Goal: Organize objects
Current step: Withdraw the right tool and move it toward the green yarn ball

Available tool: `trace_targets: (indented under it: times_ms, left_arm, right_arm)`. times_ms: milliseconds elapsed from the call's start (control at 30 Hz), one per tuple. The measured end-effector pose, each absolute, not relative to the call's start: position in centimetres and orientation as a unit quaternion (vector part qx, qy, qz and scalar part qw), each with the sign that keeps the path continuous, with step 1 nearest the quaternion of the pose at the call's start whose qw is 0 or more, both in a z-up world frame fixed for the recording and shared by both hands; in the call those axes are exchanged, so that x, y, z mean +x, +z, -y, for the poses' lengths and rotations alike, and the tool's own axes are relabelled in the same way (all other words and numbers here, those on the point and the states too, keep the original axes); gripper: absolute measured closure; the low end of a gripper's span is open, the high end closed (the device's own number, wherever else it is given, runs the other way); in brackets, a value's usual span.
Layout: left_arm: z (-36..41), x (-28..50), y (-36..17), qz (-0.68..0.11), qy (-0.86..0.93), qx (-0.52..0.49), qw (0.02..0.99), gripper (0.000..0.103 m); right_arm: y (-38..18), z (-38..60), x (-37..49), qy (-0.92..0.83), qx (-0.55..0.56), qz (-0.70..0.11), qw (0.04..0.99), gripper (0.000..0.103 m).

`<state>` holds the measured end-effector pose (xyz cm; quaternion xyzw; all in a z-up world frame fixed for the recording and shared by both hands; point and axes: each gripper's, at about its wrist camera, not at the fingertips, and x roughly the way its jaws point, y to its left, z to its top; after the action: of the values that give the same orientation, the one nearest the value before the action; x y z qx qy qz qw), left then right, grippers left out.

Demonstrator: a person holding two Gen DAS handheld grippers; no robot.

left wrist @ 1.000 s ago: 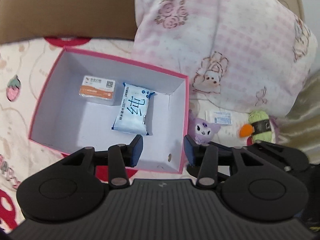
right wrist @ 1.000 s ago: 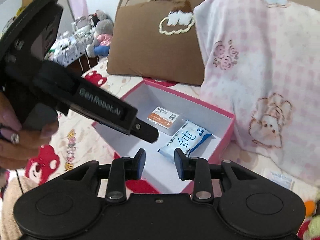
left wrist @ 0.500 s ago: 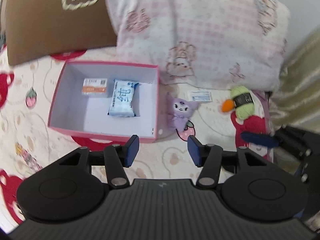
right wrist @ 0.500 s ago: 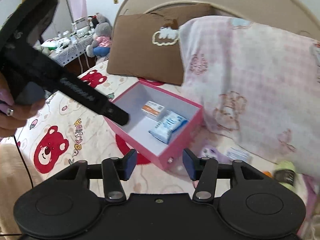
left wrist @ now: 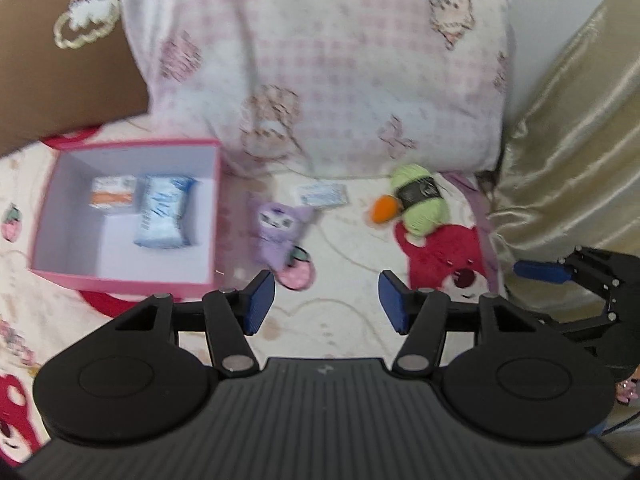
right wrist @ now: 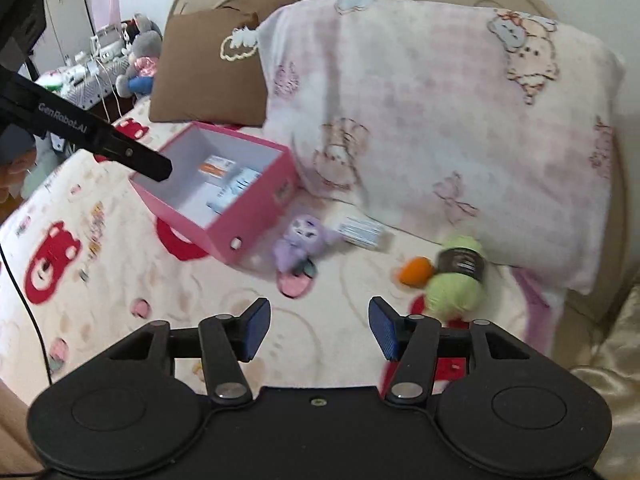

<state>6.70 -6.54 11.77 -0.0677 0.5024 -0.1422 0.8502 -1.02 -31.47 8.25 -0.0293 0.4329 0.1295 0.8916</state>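
Nearest the viewer, the left gripper (left wrist: 326, 300) is hovering over a cream bedspread (left wrist: 344, 264) printed with red bears, its blue-padded jaws opening with nothing between them. The right gripper (right wrist: 319, 328) is hanging just as empty above the same bedspread, its jaws also opening onto bare cloth. Just beyond the left gripper's fingertips, a small purple plush toy (left wrist: 280, 228) is lying on its back beside the right wall of a pink box (left wrist: 120, 280), close to it but outside it. A little further right, well apart from the plush, a ball of light green yarn (left wrist: 422, 200) is resting with an orange carrot-shaped toy (left wrist: 384, 209) touching it. Behind the plush, a small white and blue packet (left wrist: 322, 195) is lying flat at the foot of a pink checked pillow (left wrist: 320, 64). Inside the open box, an orange and white carton (left wrist: 112, 194) and a blue and white tissue pack (left wrist: 164, 214) are already sitting side by side. The job appears to be partly done, with four loose things left to box. To do the next pick well, each gripper would probably need to come down squarely over one item, the left over the plush and the right over the yarn, closing gently on the soft middle so nothing squeezes out sideways.
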Motion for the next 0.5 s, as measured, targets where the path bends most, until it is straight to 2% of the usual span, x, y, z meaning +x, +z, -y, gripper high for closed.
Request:
trace_targets:
  times_ms: [167, 300, 500]
  left_arm:
    - [9.0, 7.4, 9.2, -0.513, -0.16, -0.098, 0.837, 0.046]
    - [11.0, 8.7, 8.2, -0.502, -0.168, -0.103, 0.842, 0.046]
    - [14.1, 11.8, 7.2, -0.494, -0.176, -0.101, 0.846, 0.046]
  right_arm:
    - [6.9, 34.4, -1.8, 0.115, -0.001, -0.415, 0.903, 0.033]
    - [5.5, 35.3, -3.2, 0.104, -0.058, -0.384, 0.916, 0.033]
    - [4.4, 37.2, -2.4, 0.096, -0.05, -0.344, 0.933, 0.031]
